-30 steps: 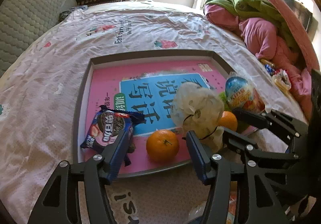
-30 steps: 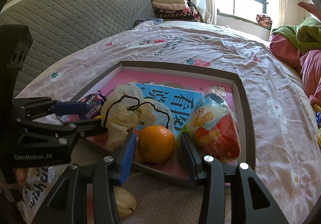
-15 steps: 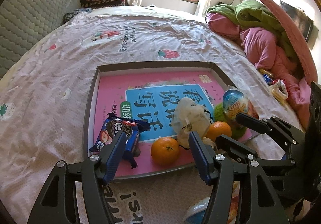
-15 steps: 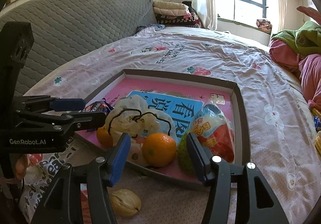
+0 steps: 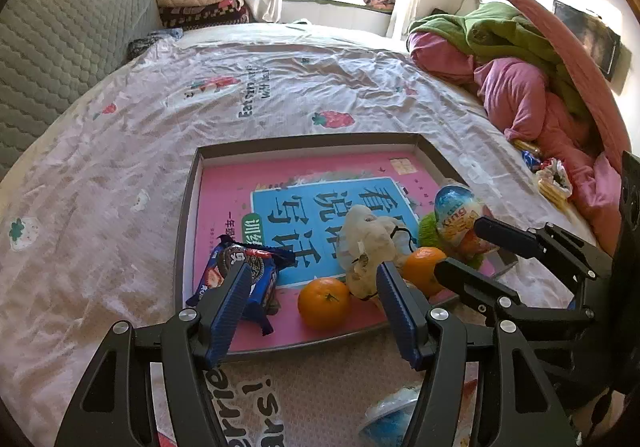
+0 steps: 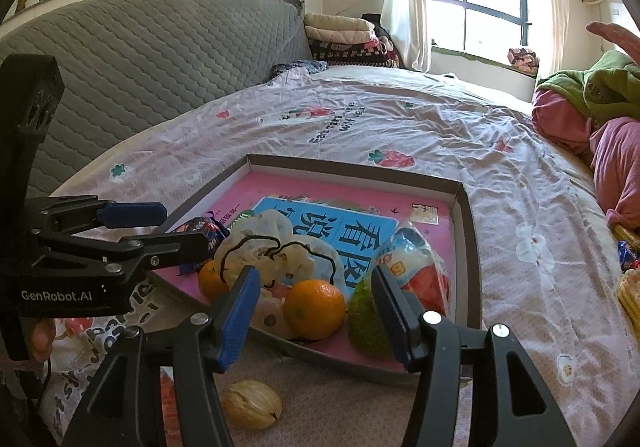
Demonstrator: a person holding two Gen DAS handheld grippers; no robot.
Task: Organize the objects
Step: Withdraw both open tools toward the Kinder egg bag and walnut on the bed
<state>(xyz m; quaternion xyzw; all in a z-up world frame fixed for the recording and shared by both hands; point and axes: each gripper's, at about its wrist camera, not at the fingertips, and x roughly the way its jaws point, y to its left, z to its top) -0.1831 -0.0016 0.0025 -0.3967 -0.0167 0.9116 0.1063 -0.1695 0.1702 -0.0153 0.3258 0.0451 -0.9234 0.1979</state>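
Right wrist: fingers [image 6: 314, 313] just spread, orange [image 6: 314, 309] between, unpinched, in tray [image 6: 466, 247].

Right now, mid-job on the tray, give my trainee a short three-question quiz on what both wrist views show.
1. True or false: the cookie packet lies outside the tray.
2. How many oranges are in the tray? A one, B two, C four.
3. What lies on the bedsheet just outside the tray's near edge, below the right gripper?

Key:
1. False: it lies inside, near the left wall.
2. B: one orange and a second orange, either side of the white drawstring pouch.
3. A peeled citrus fruit.
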